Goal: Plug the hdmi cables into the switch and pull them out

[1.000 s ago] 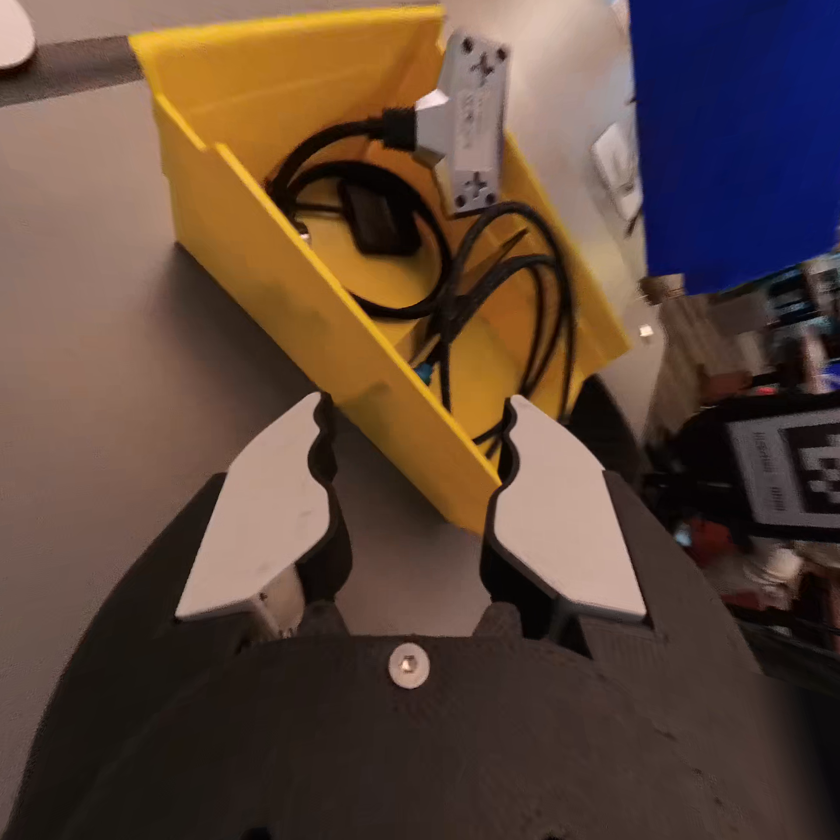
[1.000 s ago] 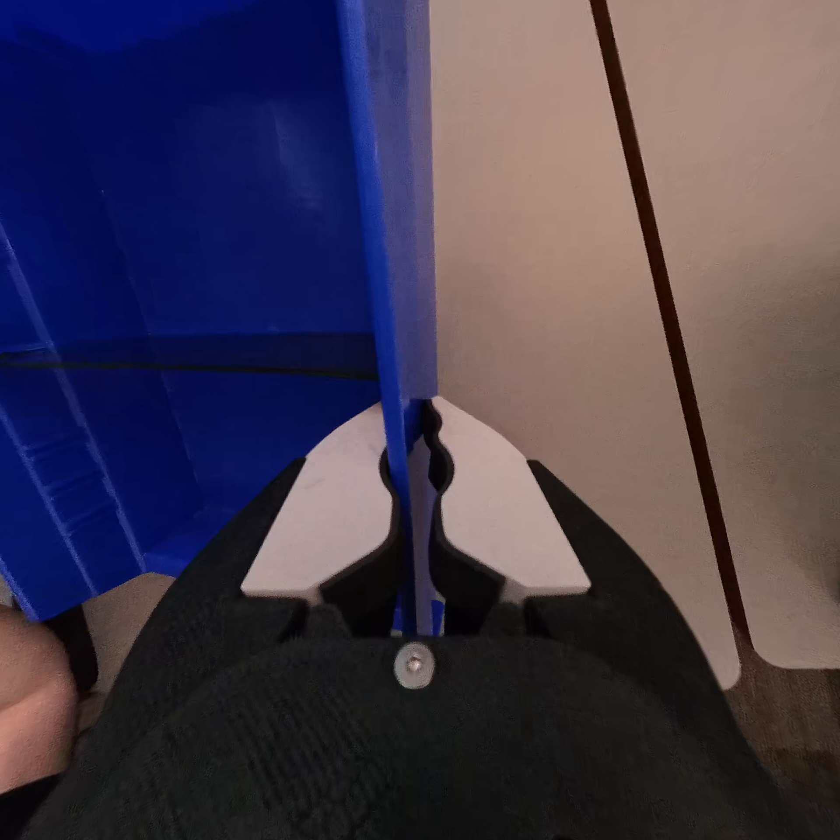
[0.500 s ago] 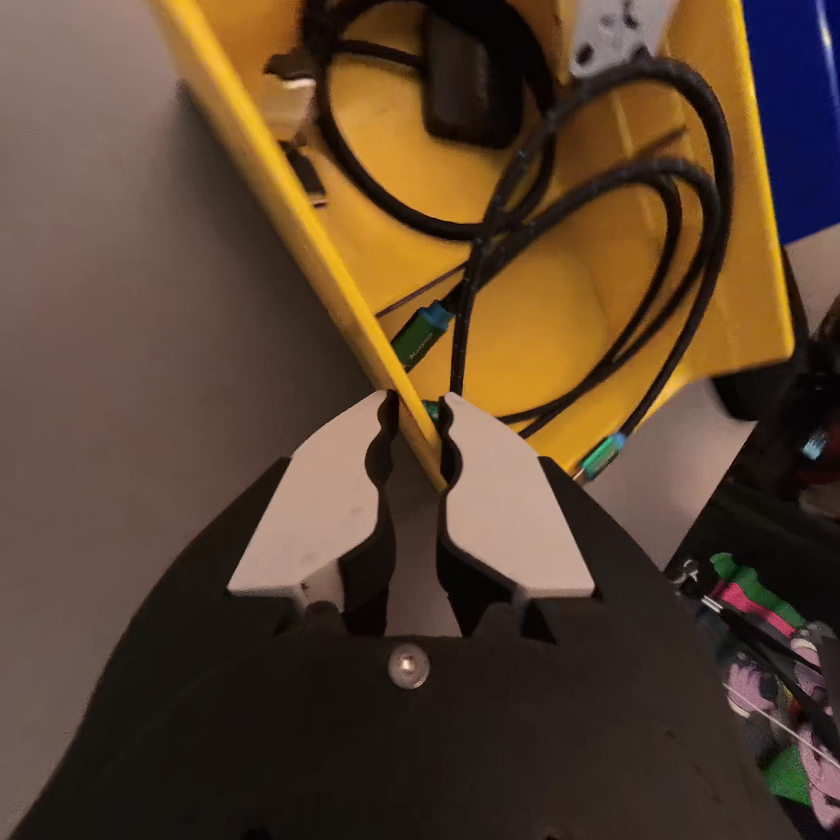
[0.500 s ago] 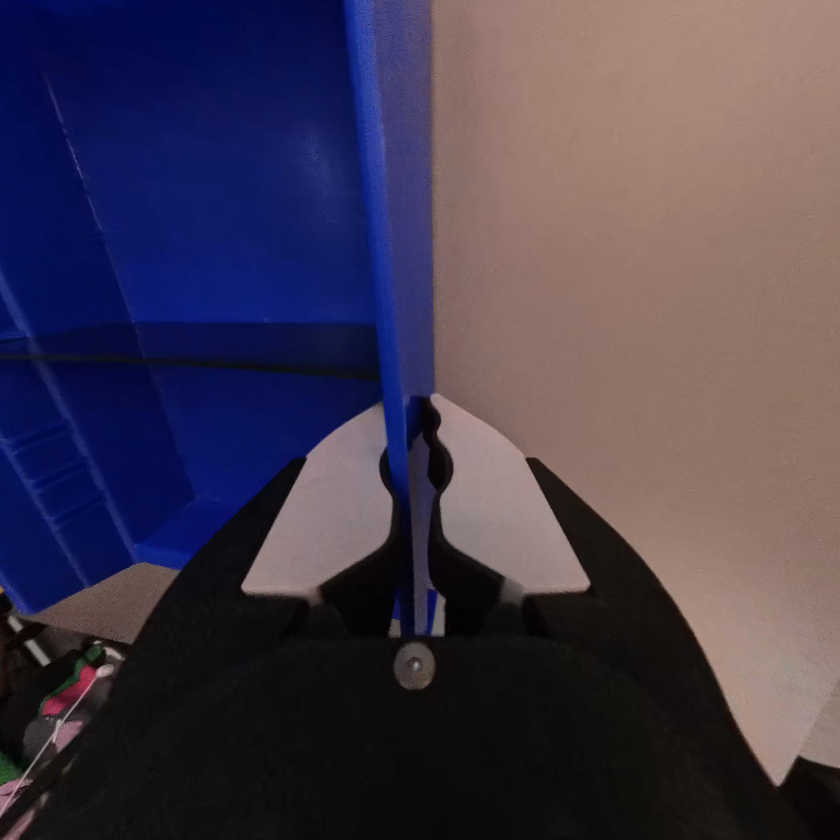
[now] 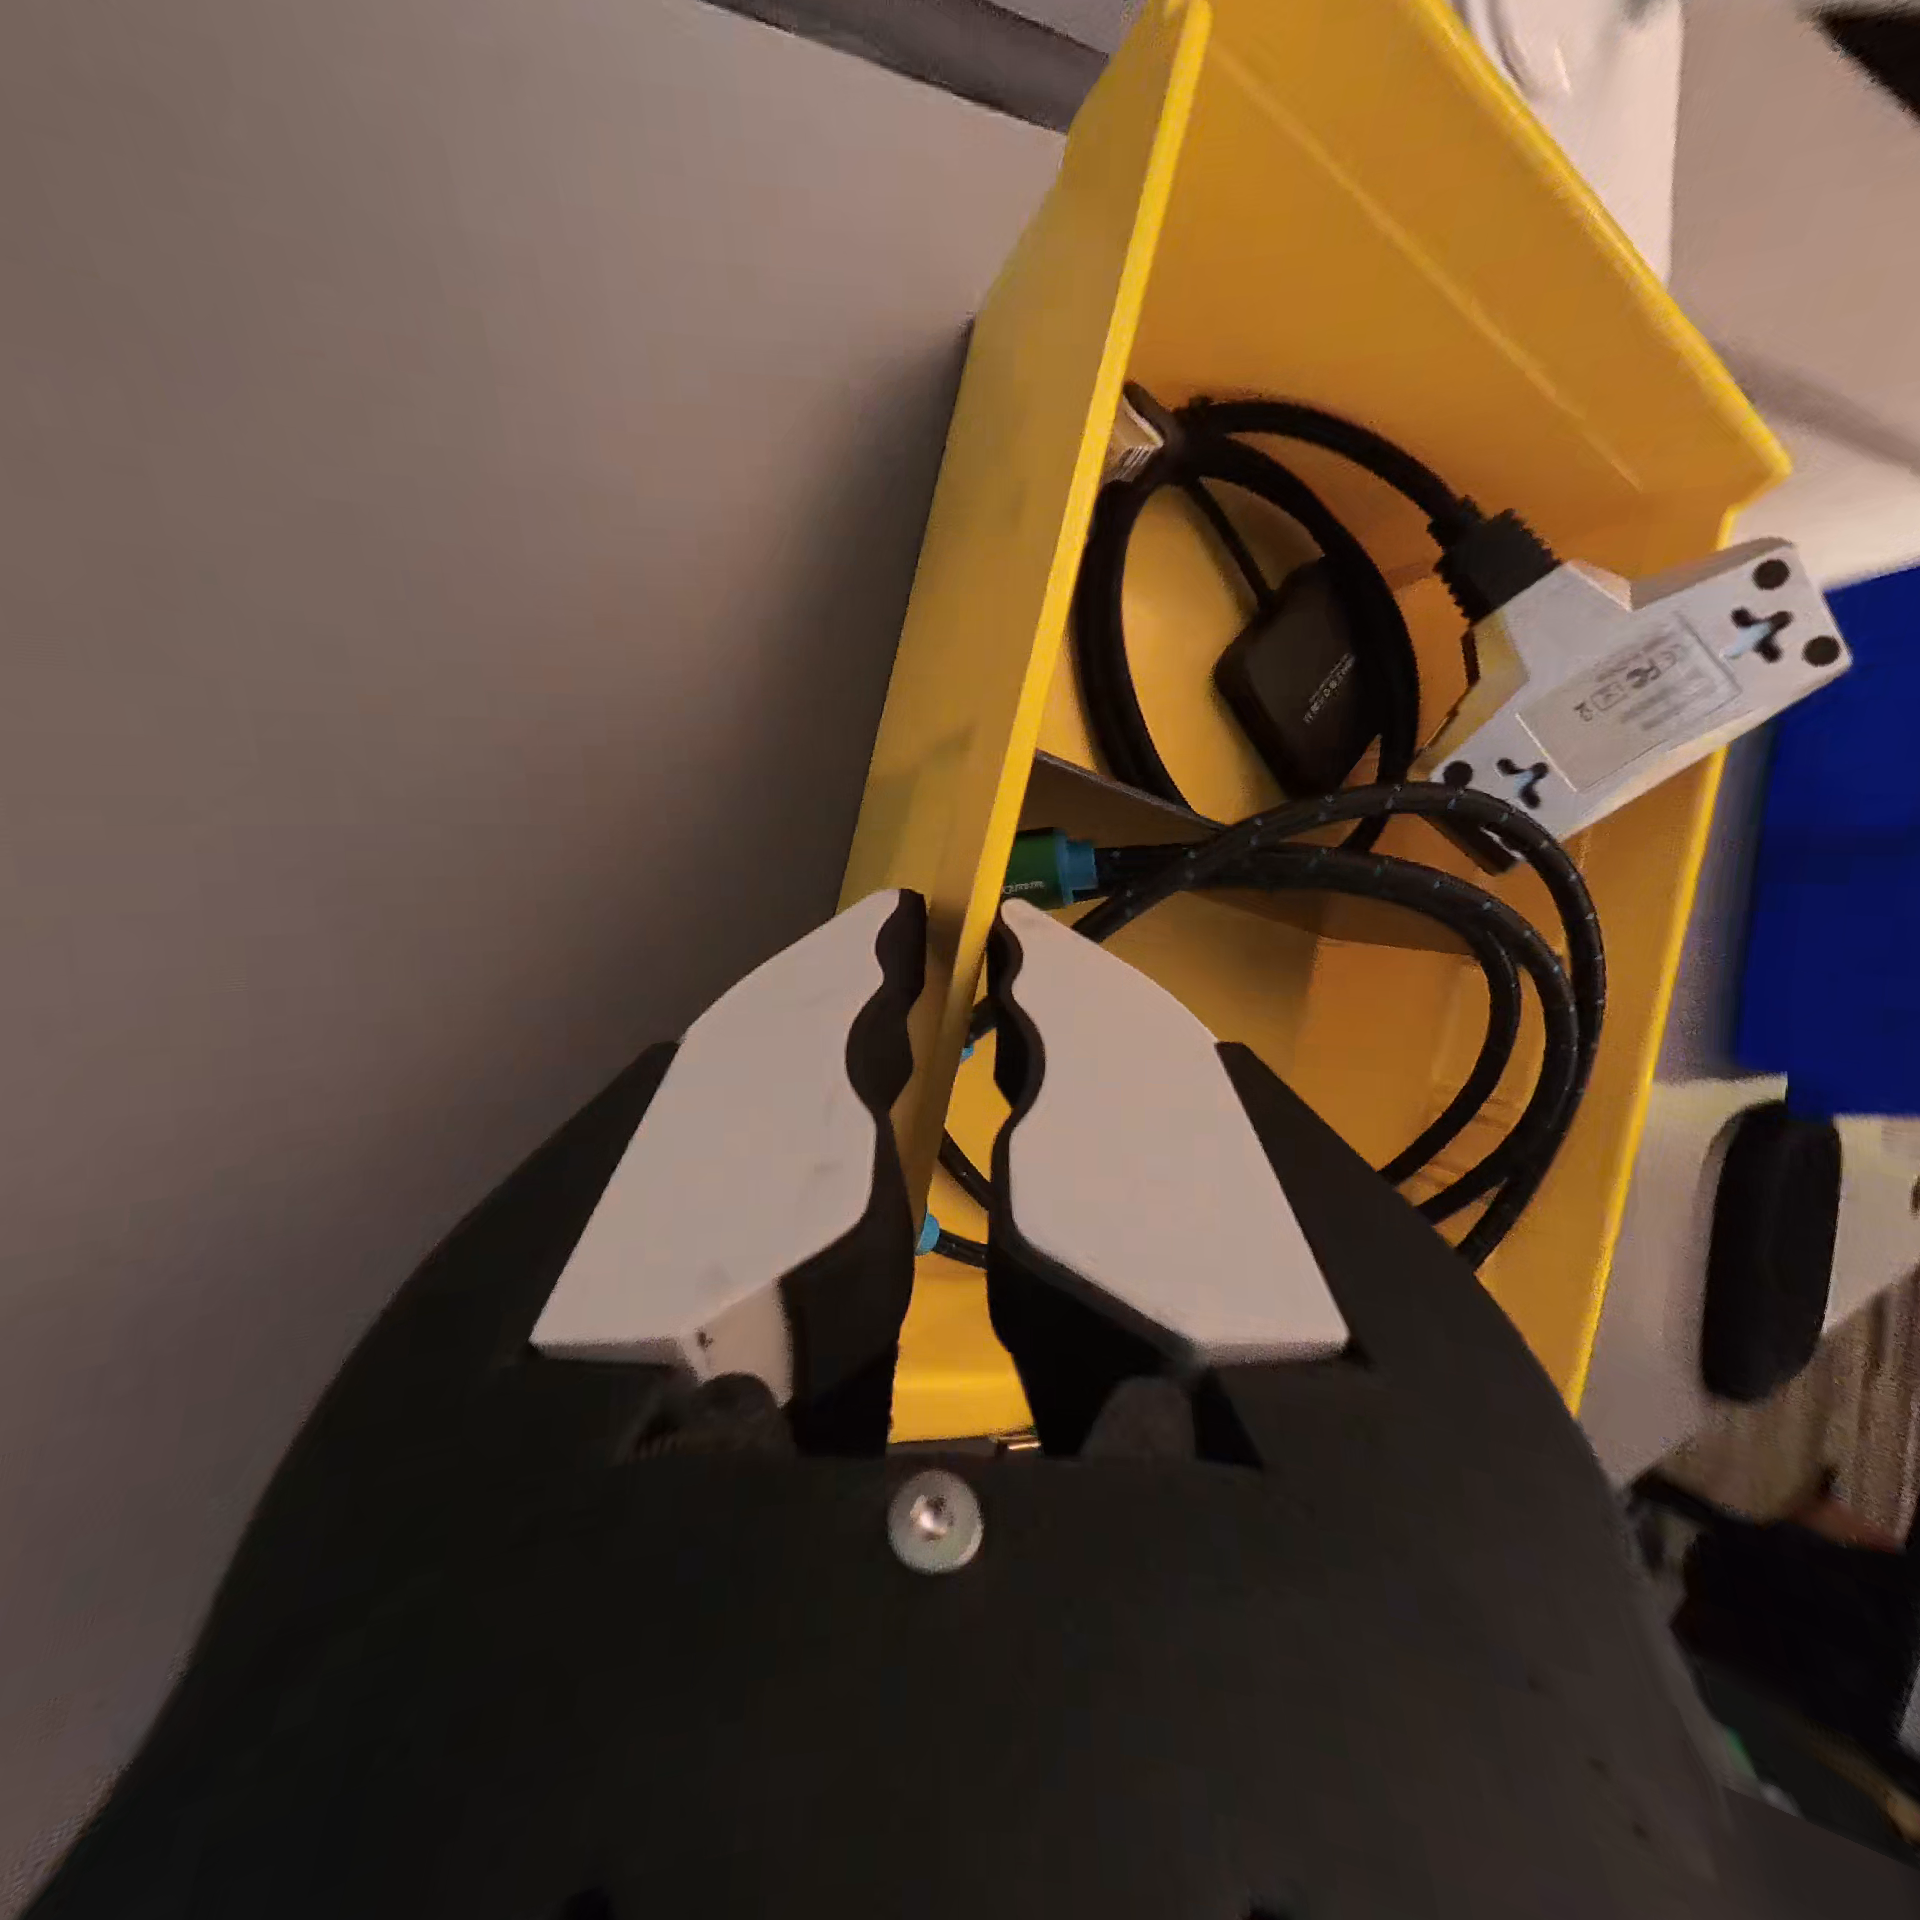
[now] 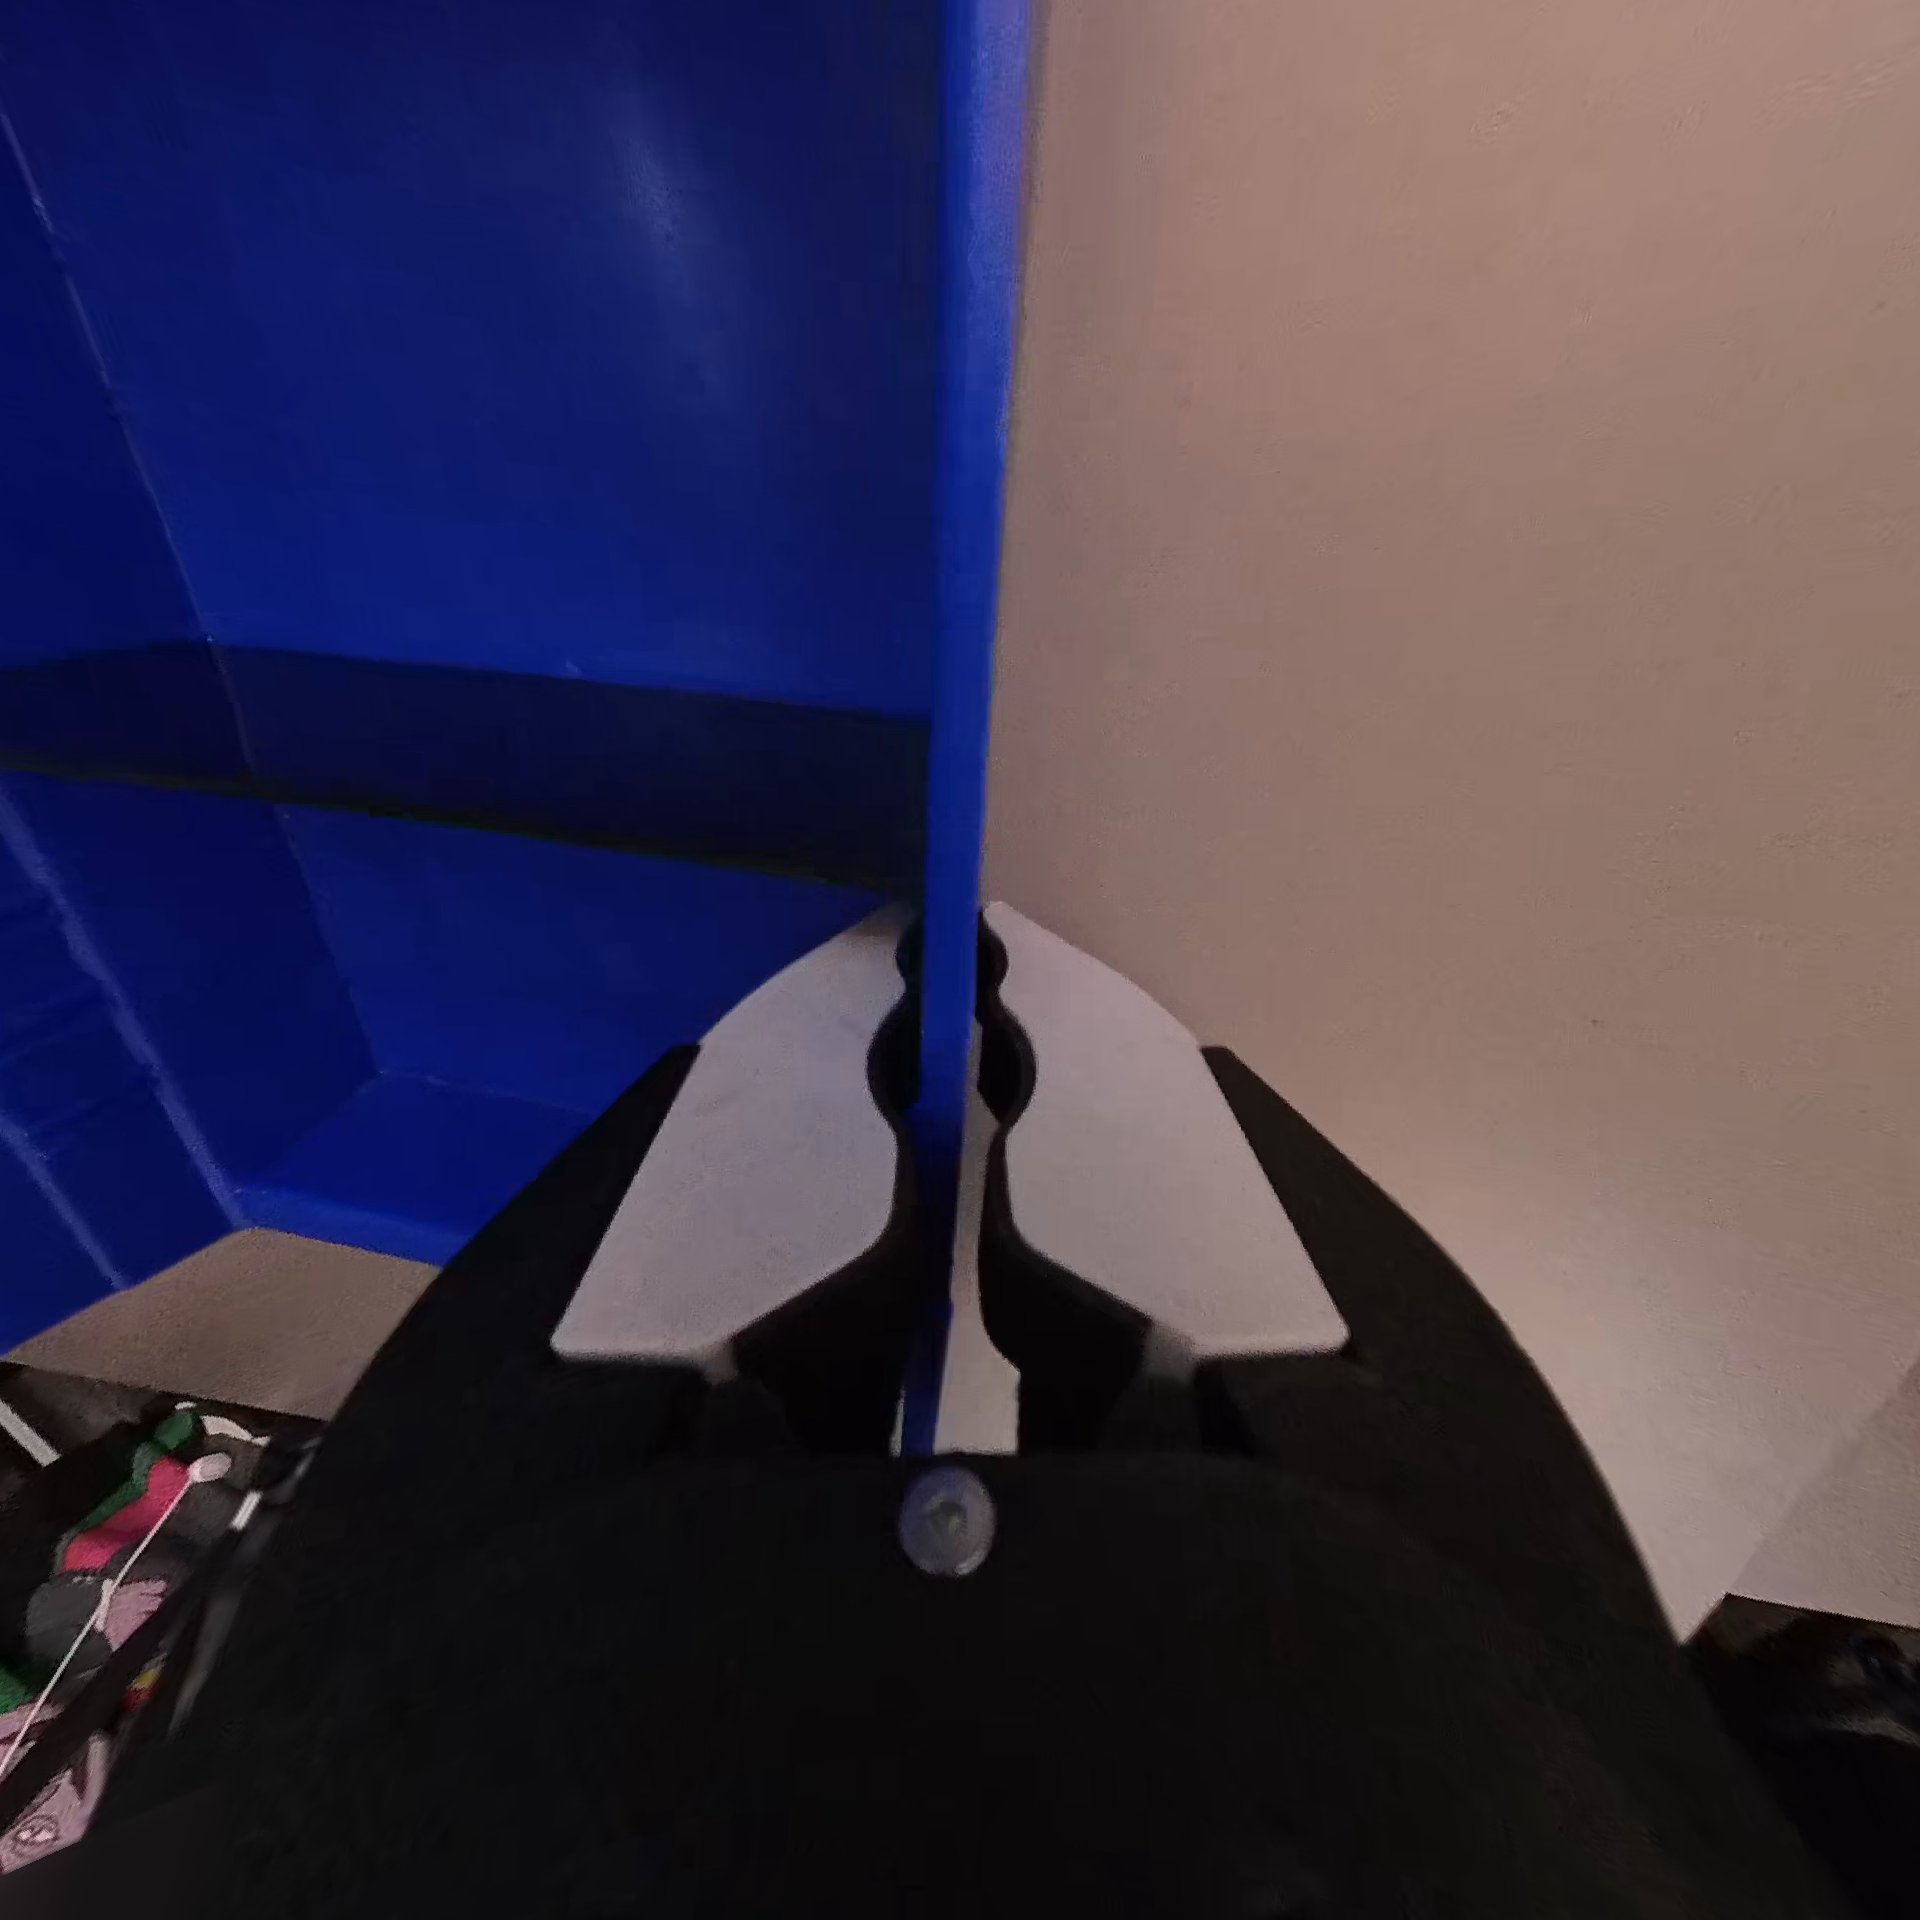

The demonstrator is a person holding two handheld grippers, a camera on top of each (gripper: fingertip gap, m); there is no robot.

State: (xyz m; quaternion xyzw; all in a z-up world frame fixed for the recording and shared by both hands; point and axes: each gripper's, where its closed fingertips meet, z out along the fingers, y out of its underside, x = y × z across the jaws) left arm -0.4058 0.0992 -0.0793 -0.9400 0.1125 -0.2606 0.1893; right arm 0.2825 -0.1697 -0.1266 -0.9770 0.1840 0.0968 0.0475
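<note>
My left gripper (image 5: 951,914) is shut on the near side wall of a yellow bin (image 5: 1039,582), one finger outside and one inside. In the bin lie a grey HDMI switch (image 5: 1652,691) with its black lead, a small black adapter (image 5: 1294,686), and braided black HDMI cables (image 5: 1538,997) with green-and-blue plug ends (image 5: 1049,868). My right gripper (image 6: 948,914) is shut on the side wall of a blue bin (image 6: 971,520), whose visible inside holds nothing.
Both bins are over a pale grey table (image 5: 416,520). Part of the blue bin (image 5: 1839,831) shows right of the yellow bin. A black round object (image 5: 1766,1247) sits near the table's right edge. Colourful clutter (image 6: 94,1538) lies below the table edge.
My left gripper moved from in front of the yellow bin onto its side wall and closed on it; the bin now looks tilted differently. My right gripper kept its grip on the blue bin.
</note>
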